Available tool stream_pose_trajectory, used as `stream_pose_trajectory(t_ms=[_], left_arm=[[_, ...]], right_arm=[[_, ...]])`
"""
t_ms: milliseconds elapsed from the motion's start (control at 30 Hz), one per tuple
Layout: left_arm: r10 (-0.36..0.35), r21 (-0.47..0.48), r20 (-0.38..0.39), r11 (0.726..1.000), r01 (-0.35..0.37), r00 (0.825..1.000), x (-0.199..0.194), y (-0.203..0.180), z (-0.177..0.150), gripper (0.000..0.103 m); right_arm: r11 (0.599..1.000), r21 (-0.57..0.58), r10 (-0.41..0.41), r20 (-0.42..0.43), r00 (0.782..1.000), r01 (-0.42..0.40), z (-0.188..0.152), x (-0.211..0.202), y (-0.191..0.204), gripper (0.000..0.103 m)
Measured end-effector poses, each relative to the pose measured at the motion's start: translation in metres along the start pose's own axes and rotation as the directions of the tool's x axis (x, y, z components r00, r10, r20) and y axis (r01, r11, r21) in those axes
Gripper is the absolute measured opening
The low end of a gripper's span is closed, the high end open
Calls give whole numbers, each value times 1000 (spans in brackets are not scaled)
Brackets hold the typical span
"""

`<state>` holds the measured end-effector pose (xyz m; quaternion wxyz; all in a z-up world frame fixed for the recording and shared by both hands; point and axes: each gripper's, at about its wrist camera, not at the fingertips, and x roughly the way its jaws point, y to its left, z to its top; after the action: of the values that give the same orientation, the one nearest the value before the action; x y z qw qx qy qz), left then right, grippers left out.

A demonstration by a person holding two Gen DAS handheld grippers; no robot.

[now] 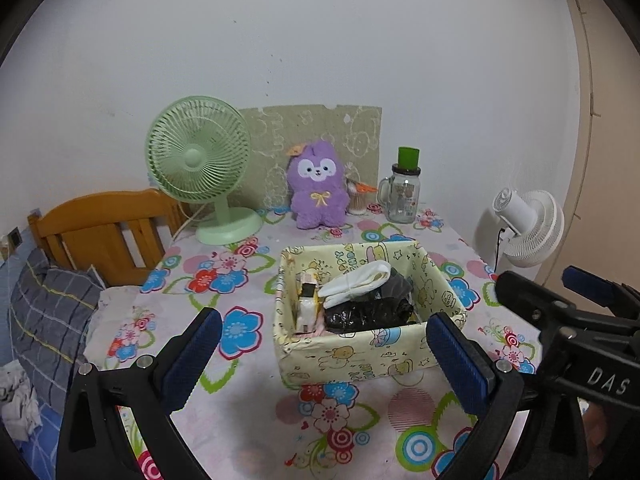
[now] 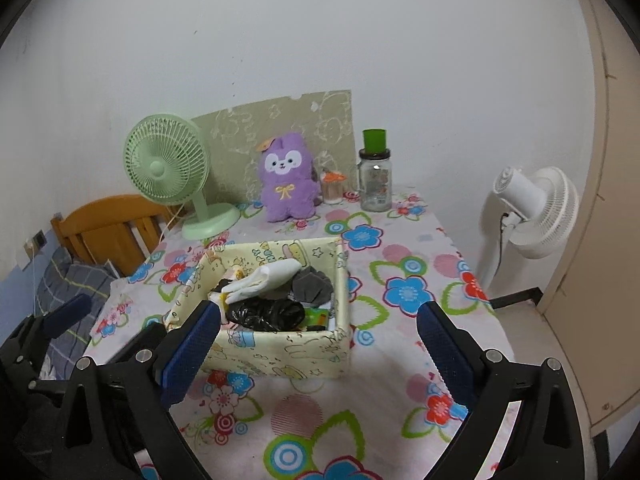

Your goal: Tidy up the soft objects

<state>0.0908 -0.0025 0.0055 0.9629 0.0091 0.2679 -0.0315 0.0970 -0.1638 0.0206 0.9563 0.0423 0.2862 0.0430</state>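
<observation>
Here the left hand-held gripper (image 1: 324, 344) and the right hand-held gripper (image 2: 320, 340) gape wide, holding nothing, near the yellow cartoon-print fabric box (image 1: 360, 354) of soft things on the flowery bench (image 1: 240, 408).

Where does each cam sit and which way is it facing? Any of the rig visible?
Left wrist: on the left gripper, above the table's near edge, facing the yellow fabric box and back wall; shows its own open fingers, plus the right gripper at the frame's right.
Right wrist: on the right gripper, slightly further right, same heading; shows its own open fingers, the left gripper at the frame's left.
Shared: box, purple plush, green fan, glass jar, white fan.
</observation>
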Motion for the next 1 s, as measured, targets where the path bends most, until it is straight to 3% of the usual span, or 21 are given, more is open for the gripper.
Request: stream_pose_trajectory(t_ms=[500, 1000], left_arm=[[16, -19, 98, 1000, -15, 995, -65, 7, -2, 103], [-17, -31, 110, 999, 20, 994, -83, 1, -6, 103]], right_arm=[[999, 21, -42, 106, 994, 40, -7, -69, -12, 103], [999, -1, -40, 143, 989, 41, -15, -89, -6, 103]])
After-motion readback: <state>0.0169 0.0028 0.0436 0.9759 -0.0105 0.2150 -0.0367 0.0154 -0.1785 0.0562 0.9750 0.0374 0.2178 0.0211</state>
